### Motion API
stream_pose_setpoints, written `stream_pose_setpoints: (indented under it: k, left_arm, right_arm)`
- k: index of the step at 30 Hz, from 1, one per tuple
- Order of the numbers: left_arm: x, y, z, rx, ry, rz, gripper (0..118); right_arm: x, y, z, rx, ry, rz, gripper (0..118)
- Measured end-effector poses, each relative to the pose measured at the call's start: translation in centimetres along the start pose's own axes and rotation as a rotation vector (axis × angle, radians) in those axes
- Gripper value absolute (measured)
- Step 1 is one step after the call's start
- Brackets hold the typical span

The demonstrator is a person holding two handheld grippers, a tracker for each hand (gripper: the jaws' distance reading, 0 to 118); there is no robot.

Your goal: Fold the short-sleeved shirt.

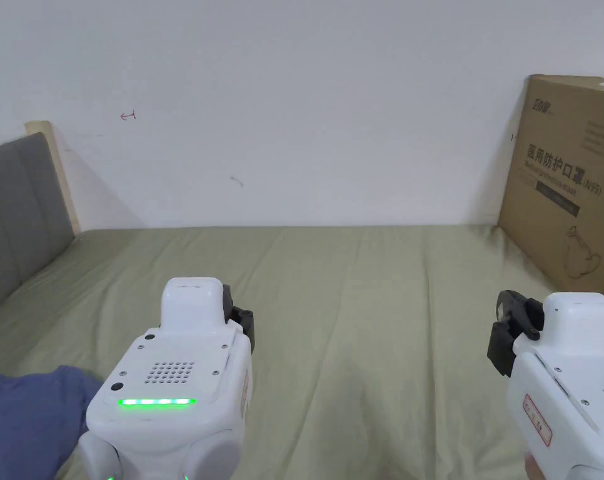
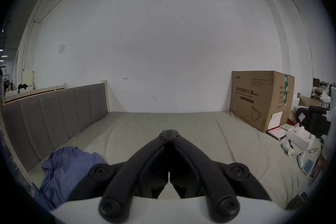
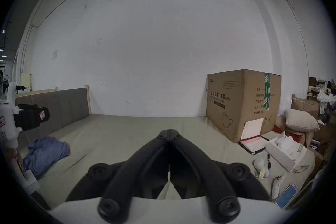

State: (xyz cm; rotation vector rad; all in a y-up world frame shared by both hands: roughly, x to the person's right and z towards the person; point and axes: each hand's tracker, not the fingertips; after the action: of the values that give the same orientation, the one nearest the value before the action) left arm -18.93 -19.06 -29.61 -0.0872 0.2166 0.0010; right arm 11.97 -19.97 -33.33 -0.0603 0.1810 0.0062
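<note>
Both the left gripper [image 2: 169, 130] and the right gripper [image 3: 168, 130] hover over the bed [image 1: 369, 300], jaws pressed together on nothing. The blue shirt [image 1: 25, 419] lies crumpled (unfolded) at eight o'clock; a cardboard box [image 1: 569, 187] stands at two o'clock.

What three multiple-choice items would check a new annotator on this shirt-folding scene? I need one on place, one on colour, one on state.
1. Where does the shirt lie?
A. crumpled on the bed beside the headboard
B. on the cardboard box
C. between the grippers

2. What colour is the shirt?
A. white
B. blue
C. red

3. How do the jaws of the left gripper and right gripper stand?
A. both open
B. both shut, holding nothing
C. both shut on the shirt

Answers: 1 A, it lies bunched by the grey headboard; 2 B, the cloth is blue; 3 B, each pair's tips meet over bare sheet.
</note>
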Motion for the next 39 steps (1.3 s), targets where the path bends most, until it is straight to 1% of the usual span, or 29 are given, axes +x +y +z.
stream_pose_setpoints:
  k: [4,7,9,11,13,15,18,20,21,23,26,28,30,31,32,33,34,36,37,38,39]
  left_arm:
    - [-0.1,-0.2,-0.3,-0.02,-0.023,0.01,0]
    - [-1.5,0.0,-0.1,-0.037,-0.037,0.034,0]
    - [-3.6,0.0,0.8,-0.033,0.011,0.023,0]
    - [-6.7,0.2,2.1,-0.029,0.088,0.002,0]
    - [-10.8,0.0,3.9,-0.034,0.182,0.004,0]
    - [-15.1,-0.2,6.2,-0.054,0.276,0.03,0]
    - [-20.3,-1.0,10.2,-0.049,0.441,0.043,0]
    - [-22.5,-1.7,11.9,-0.067,0.493,0.077,0]
    - [-23.3,-2.1,12.5,-0.079,0.496,0.085,0]
    - [-23.9,-2.7,12.9,-0.1,0.512,0.077,0]
    - [-23.7,-3.2,12.6,-0.086,0.495,0.06,0]
    - [-23.8,-2.3,12.9,0.04,0.439,0.145,0]
    - [-25.2,-1.0,12.2,0.098,0.407,0.212,0]
    - [-26.5,-0.3,11.0,0.065,0.393,0.237,0]
    - [-27.8,0.4,9.4,-0.028,0.36,0.262,0]
    - [-29.8,0.7,7.1,-0.14,0.319,0.3,0]
    - [-32.0,0.5,4.4,-0.292,0.265,0.338,0]
    - [-35.4,-1.3,-1.0,-0.533,0.18,0.426,0]
    - [-36.5,-2.7,-3.0,-0.605,0.16,0.46,0]
    - [-37.4,-4.1,-5.2,-0.735,0.149,0.466,0]
    - [-37.8,-5.4,-6.7,-0.824,0.153,0.452,0]
  right_arm:
    - [0.1,-0.1,-0.2,-0.006,0.002,-0.009,0]
    - [-0.3,-0.1,-0.8,-0.007,0.006,-0.026,0]
    - [-1.6,-0.1,-1.6,-0.01,0.041,-0.044,0]
    - [-4.0,-0.3,-3.1,-0.036,0.142,-0.06,0]
    - [-7.5,-0.7,-4.7,-0.094,0.238,-0.035,0]
    - [-11.4,-1.1,-5.7,-0.13,0.359,-0.005,0]
    - [-16.6,-1.0,-5.3,-0.128,0.516,0.037,0]
    - [-18.7,-0.7,-4.9,-0.099,0.543,0.068,0]
    - [-19.4,-0.6,-4.9,-0.096,0.553,0.069,0]
    - [-20.0,-0.1,-5.2,-0.1,0.581,0.047,0]
    - [-19.8,0.3,-5.8,-0.104,0.59,0.009,0]
    - [-18.8,-0.2,-6.3,-0.108,0.642,-0.028,0]
    - [-17.7,-0.8,-6.8,-0.136,0.638,-0.018,0]
    - [-17.0,-1.3,-7.0,-0.167,0.617,0.008,0]
    - [-16.5,-1.7,-7.1,-0.189,0.588,0.034,0]
    - [-15.8,-2.2,-7.1,-0.206,0.555,0.062,0]
    - [-15.2,-2.7,-6.9,-0.222,0.533,0.085,0]
    - [-13.9,-3.5,-7.0,-0.255,0.533,0.101,0]
    - [-13.5,-3.8,-7.2,-0.273,0.536,0.104,0]
    - [-13.1,-4.3,-7.2,-0.29,0.526,0.111,0]
    - [-12.8,-4.6,-7.2,-0.297,0.506,0.122,0]
